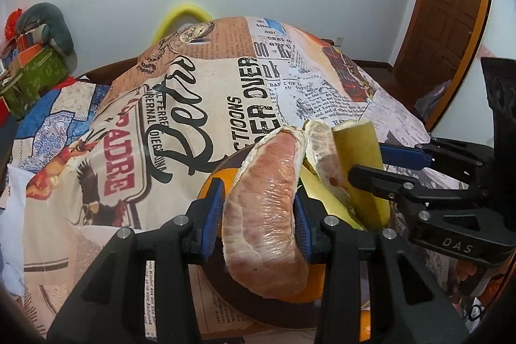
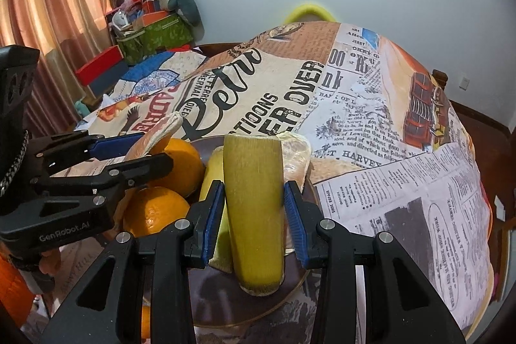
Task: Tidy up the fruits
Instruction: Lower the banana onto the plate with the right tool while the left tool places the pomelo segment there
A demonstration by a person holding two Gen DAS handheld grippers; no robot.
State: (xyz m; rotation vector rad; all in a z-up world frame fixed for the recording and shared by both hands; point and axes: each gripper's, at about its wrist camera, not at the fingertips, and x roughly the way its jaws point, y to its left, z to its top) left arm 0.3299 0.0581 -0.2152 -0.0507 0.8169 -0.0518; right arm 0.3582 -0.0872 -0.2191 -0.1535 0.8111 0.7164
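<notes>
My left gripper [image 1: 258, 215] is shut on a peeled pink pomelo segment [image 1: 264, 215], held over a dark brown plate [image 1: 245, 305] with oranges [image 1: 213, 182] under it. My right gripper [image 2: 253, 215] is shut on a yellow-green pomelo rind piece [image 2: 254, 208] above the same plate [image 2: 213, 295]. In the right wrist view two oranges [image 2: 154, 211] lie at the plate's left, with another rind piece [image 2: 213, 170] and a wrapped segment [image 2: 295, 157] behind. The right gripper [image 1: 367, 163] shows in the left wrist view, the left gripper [image 2: 154, 147] in the right wrist view.
The table wears a newspaper-print cloth [image 2: 371, 124]. A yellow chair back [image 2: 308, 10] stands at the far edge. A cluttered side table with a green box [image 2: 154, 37] is at the back left, by a curtain. A wooden door [image 1: 451, 8] is at the right.
</notes>
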